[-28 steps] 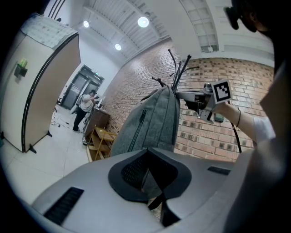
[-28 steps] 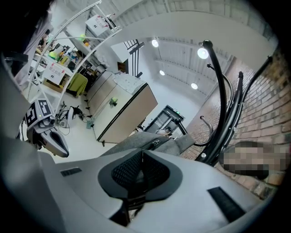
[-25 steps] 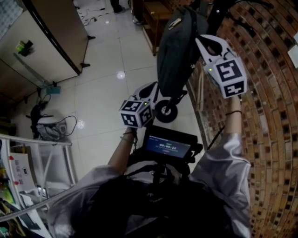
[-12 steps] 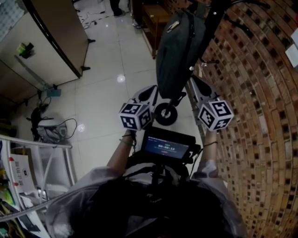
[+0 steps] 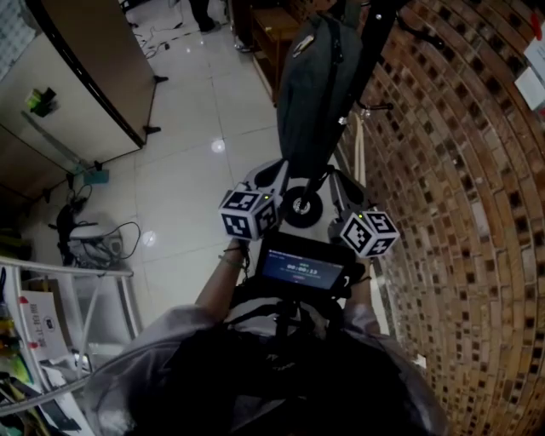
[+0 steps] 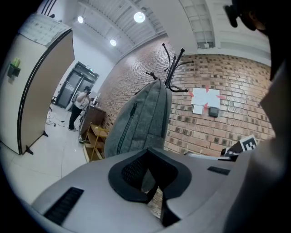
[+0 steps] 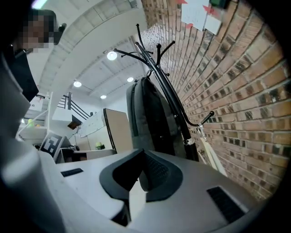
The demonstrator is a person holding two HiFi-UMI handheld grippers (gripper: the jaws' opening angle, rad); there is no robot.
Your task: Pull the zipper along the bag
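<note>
A grey backpack (image 5: pixel 313 81) hangs upright from a black coat stand (image 5: pixel 375 34) against the brick wall. In the left gripper view its dark zipper line (image 6: pixel 127 125) runs down the backpack (image 6: pixel 141 120). My left gripper (image 5: pixel 271 174) is held low, below the bag and apart from it, with its jaws together on nothing (image 6: pixel 154 184). My right gripper (image 5: pixel 341 183) sits beside it at the same height, also shut and empty (image 7: pixel 136 182). The right gripper view looks up at the backpack (image 7: pixel 148 116) and the stand (image 7: pixel 170 102).
The brick wall (image 5: pixel 460 170) runs close along the right. The stand's wheeled base (image 5: pixel 300 204) sits between my grippers. A beige partition (image 5: pixel 85 68), a wooden shelf (image 5: pixel 272 25) and a metal rack (image 5: pixel 51 281) stand around the tiled floor. A person (image 6: pixel 81 104) stands far off.
My right gripper has come down from beside the bag's right side to chest height next to the left one. The left gripper has hardly moved.
</note>
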